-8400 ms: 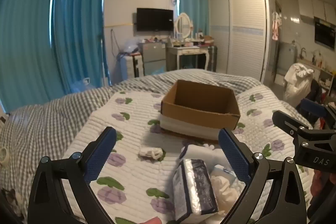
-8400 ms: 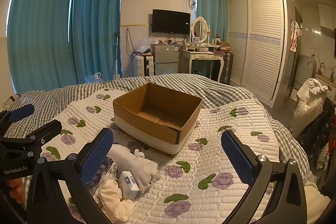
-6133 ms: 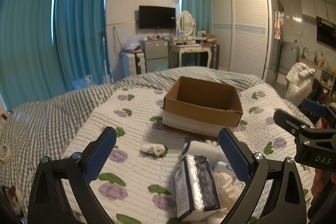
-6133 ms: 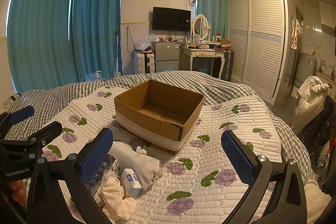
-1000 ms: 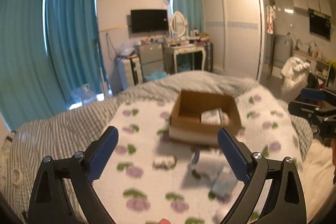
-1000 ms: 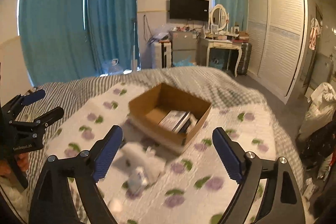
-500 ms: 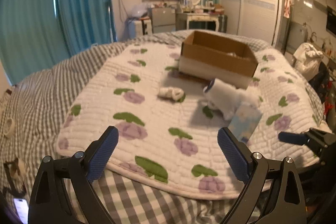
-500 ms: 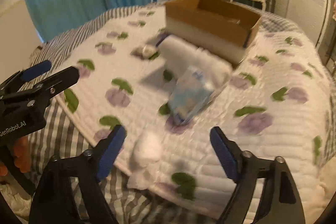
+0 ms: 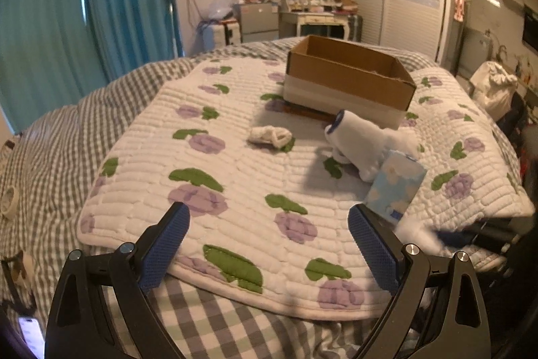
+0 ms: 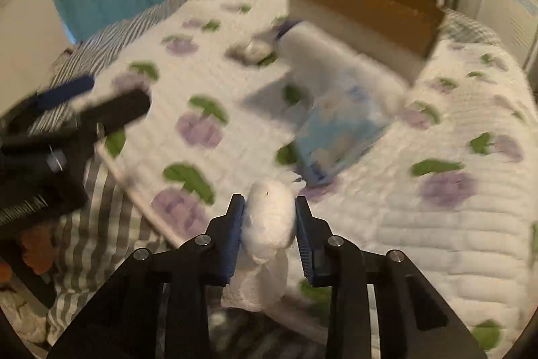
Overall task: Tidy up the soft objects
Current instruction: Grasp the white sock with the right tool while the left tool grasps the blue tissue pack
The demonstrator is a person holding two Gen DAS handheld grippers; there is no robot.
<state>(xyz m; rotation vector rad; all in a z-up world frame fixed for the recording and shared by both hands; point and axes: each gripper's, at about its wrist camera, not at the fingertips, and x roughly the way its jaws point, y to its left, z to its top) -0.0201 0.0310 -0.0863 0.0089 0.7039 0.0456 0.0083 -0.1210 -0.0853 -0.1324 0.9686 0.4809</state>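
A white cloth bundle [image 10: 267,214] is pinched between the jaws of the right gripper [image 10: 269,214] at the near edge of the quilt [image 10: 420,234], its loose tail hanging below the pads. Only the bunched top is held, so slippage is a risk in the carry — soft fabric compresses and can creep out of a shallow pinch. The right wrist view is smeared by motion, and a fast swing could shake the tail free or drag it across the blue tissue pack [image 9: 395,187], which stands just ahead, between the bundle and the cardboard box [image 9: 349,76] at the far side of the bed. A knock would probably topple that pack. A rolled white towel [image 9: 356,137] lies touching the pack, a small sock bundle [image 9: 270,135] a little to its left; either could be snagged by a low path. The left gripper [image 9: 267,241] hovers with jaws wide apart and empty over the near edge of the quilt, near enough to the right one for a collision to be possible.
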